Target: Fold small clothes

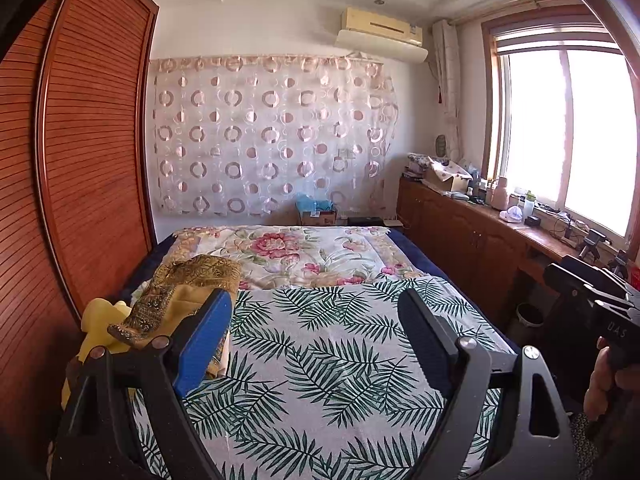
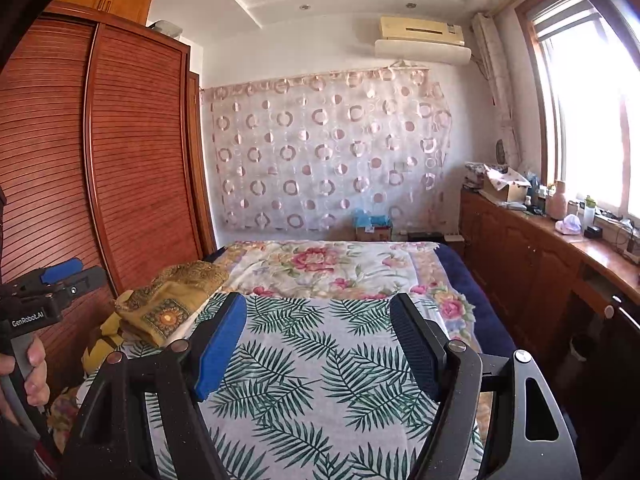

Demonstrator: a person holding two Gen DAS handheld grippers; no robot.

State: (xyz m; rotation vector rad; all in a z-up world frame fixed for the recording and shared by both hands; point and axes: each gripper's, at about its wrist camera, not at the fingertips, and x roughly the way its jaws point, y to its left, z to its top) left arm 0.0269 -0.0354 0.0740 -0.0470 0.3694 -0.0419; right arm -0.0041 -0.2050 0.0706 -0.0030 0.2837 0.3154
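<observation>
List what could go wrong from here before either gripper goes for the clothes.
1. The pile of gold and yellow clothes sits at the bed's left edge beside the wardrobe; a careless pull could drag pieces off that side.
2. Both the left gripper and the right gripper are open and empty above the leaf-print sheet; a low grab may pinch the sheet along with a garment.
3. The clothes lie heaped together, so one grasp may lift several.

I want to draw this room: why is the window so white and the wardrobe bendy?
Left wrist view: the window is blown out by daylight; the fisheye lens bows the wardrobe. Right wrist view: same glare at the window, same curved wardrobe; corners go dark.
</observation>
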